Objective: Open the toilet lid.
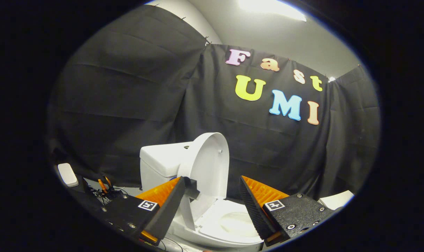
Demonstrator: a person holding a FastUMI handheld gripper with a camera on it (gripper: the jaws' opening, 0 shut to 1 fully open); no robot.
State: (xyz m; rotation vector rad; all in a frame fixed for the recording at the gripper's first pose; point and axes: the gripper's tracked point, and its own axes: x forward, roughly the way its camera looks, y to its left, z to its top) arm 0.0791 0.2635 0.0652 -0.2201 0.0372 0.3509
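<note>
A white toilet point(156, 164) stands against the booth's black cloth wall; its lid point(208, 168) is raised almost upright near the tank, leaving the seat point(229, 220) exposed, so the task looks all but done; the gripper point(212, 196) hovers with jaws apart, the lid's edge just ahead of the left finger, gripping nothing.

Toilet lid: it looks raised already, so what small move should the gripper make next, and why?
Probably draw the gripper straight back. The toilet lid stands upright against the tank, with the seat and bowl exposed below. The fingers are spread wide and neither presses on the lid, so nothing seems left to lift; backing off avoids knocking it down.
</note>
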